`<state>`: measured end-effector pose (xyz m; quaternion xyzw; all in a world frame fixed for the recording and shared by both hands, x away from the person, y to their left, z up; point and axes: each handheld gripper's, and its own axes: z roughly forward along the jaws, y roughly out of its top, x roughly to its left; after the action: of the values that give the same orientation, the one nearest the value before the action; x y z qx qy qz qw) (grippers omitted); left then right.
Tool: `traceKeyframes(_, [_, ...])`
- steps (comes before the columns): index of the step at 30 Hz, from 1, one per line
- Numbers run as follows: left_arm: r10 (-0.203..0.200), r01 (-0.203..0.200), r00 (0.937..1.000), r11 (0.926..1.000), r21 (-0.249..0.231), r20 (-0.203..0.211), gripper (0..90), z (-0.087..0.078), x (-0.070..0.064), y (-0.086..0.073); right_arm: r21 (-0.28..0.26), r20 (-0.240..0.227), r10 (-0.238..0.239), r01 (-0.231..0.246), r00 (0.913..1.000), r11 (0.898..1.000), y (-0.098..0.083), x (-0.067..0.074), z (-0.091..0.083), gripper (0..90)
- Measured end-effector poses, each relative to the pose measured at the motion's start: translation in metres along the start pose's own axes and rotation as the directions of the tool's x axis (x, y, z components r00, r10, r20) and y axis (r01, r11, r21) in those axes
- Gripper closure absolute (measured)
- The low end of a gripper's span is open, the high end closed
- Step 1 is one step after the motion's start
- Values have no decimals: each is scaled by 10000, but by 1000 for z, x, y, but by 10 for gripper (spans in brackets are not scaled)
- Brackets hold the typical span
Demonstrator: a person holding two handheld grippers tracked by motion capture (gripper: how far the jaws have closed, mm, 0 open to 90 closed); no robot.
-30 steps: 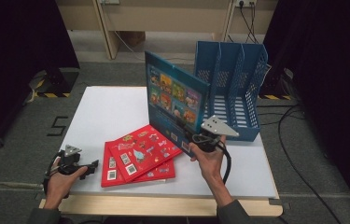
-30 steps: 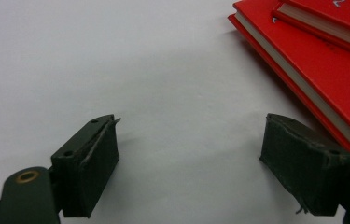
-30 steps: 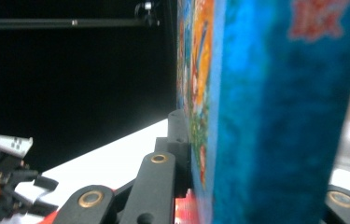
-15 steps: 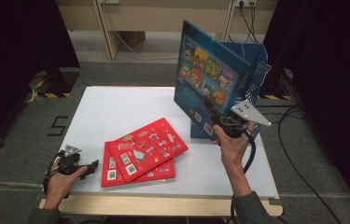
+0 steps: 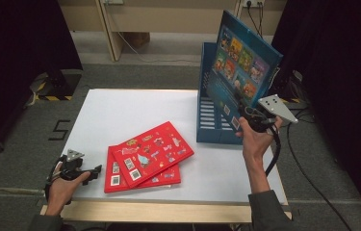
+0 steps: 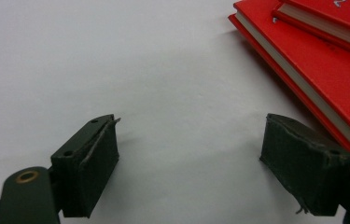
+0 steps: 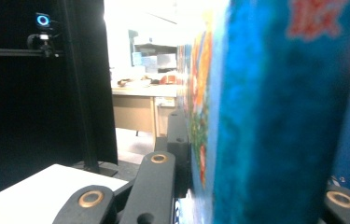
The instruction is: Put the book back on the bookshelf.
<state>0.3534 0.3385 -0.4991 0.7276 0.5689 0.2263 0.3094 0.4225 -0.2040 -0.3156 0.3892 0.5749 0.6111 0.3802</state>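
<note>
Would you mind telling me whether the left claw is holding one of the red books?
No, the left claw stands open over bare white table, with the stacked red books lying beside it, ungripped.

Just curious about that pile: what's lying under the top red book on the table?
A second red book lies under the top red book, resting on the white table. Its left edge and bottom strip show; the rest of its cover is hidden.

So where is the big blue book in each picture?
High view: the blue book is at the upper right, lifted above the blue file rack, clamped in the right gripper.
Left gripper view: the blue book is not in it; two red books lie at the upper right.
Right gripper view: the blue book is the blurry blue cover right of centre.
Shared landmark: the white table.
</note>
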Motion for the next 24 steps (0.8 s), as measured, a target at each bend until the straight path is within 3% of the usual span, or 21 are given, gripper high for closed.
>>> traceKeyframes(16, [-8, 8, 10000, 10000, -57, 18, 174, 0, 0, -1, 367, 1026, 103, -142, 9947, 9992, -17, 5, 61, 826])
traceKeyframes(24, [-5, 5, 10000, 10000, -90, 1, 175, 0, 0, -1, 605, 1380, 65, -149, 9904, 9981, -25, 9, 83, 826])
